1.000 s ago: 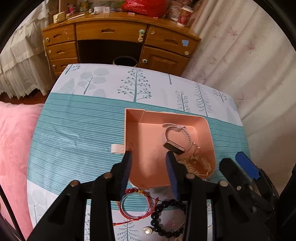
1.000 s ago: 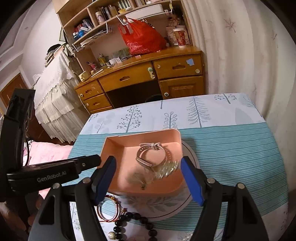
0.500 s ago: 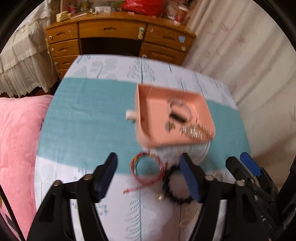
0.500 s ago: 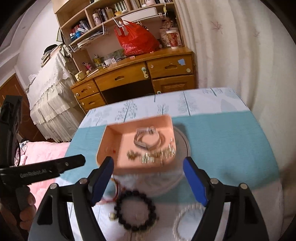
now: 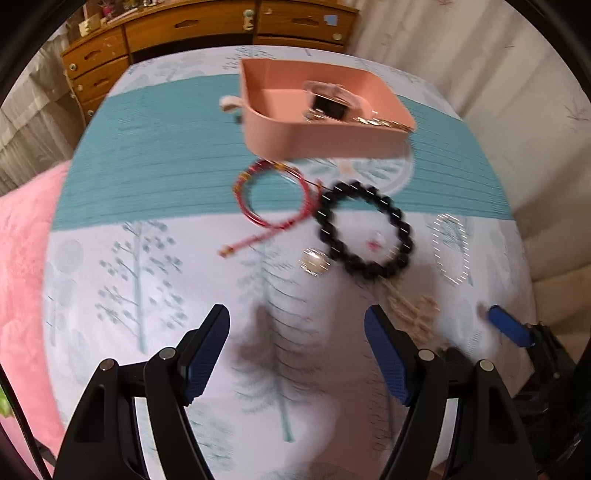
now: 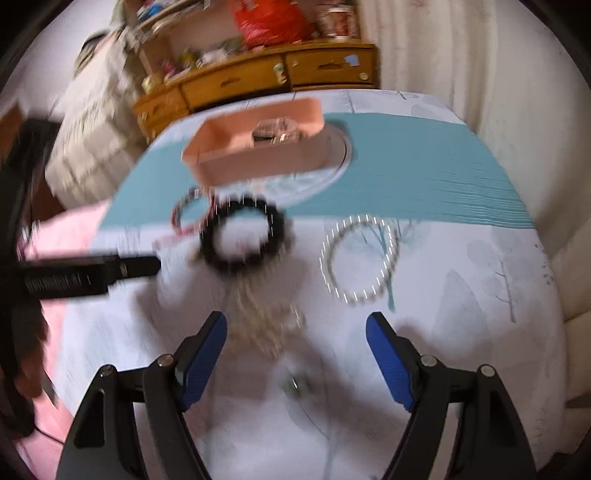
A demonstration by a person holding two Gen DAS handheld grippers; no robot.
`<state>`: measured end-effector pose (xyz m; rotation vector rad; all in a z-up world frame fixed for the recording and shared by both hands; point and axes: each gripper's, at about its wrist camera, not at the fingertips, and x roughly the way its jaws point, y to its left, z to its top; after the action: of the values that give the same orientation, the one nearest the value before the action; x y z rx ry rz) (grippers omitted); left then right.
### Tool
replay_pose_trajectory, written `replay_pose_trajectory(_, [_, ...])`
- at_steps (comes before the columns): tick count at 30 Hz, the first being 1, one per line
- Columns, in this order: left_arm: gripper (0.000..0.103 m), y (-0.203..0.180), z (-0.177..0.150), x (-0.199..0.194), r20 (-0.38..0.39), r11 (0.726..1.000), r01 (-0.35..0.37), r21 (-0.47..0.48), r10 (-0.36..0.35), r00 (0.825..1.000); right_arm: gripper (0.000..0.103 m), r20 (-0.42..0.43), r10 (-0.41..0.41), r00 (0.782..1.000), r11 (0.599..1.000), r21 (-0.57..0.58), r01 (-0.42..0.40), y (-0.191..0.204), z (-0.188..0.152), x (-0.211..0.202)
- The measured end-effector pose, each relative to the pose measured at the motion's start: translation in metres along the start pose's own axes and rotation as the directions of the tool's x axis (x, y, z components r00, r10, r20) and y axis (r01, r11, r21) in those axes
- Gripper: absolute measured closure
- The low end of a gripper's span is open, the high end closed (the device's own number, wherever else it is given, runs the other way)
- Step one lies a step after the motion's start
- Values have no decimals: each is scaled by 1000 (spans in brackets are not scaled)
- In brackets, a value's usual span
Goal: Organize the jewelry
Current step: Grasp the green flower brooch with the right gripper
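A pink tray (image 5: pixel 325 136) sits far back on the table, with a watch (image 5: pixel 328 105) and gold chains inside. Loose on the cloth in front of it lie a red string bracelet (image 5: pixel 273 195), a black bead bracelet (image 5: pixel 364 229), a pearl bracelet (image 5: pixel 450 247) and a pale chain pile (image 5: pixel 410 314). My left gripper (image 5: pixel 297 321) hangs open over bare cloth, short of the bracelets. My right gripper (image 6: pixel 295 321) is open above the chain pile (image 6: pixel 269 321), with the pearl bracelet (image 6: pixel 360 254) and black beads (image 6: pixel 243 236) just beyond. Nothing is held.
A small shiny piece (image 5: pixel 314 262) lies beside the black beads, and another (image 6: pixel 295 384) sits under the right gripper. The table wears a tree-print cloth (image 5: pixel 147 266). A pink blanket (image 5: pixel 22 258) lies left, a wooden desk (image 5: pixel 207 26) behind, curtains right.
Both grippers have drawn back from the pink tray toward the near side and dropped lower. The left jaws, narrow at the tray's edge before, now stand wide. The loose bracelets lie ahead.
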<state>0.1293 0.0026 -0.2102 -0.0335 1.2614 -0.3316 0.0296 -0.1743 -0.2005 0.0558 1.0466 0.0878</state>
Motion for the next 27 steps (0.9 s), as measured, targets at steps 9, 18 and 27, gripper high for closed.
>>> replay_pose_trajectory(9, [29, -36, -16, 10, -6, 994, 68, -89, -68, 998, 56, -22, 83, 996, 971, -222, -86, 8, -22, 4])
replay_pose_trajectory(18, [29, -73, -24, 31, -2, 985, 21, -170, -21, 1000, 83, -83, 170, 982, 888, -420, -189, -4, -26, 13])
replay_pose_trajectory(27, [41, -102, -30, 44, 72, 982, -85, -172, 99, 993, 83, -119, 167, 979, 843, -497, -205, -42, -14, 14])
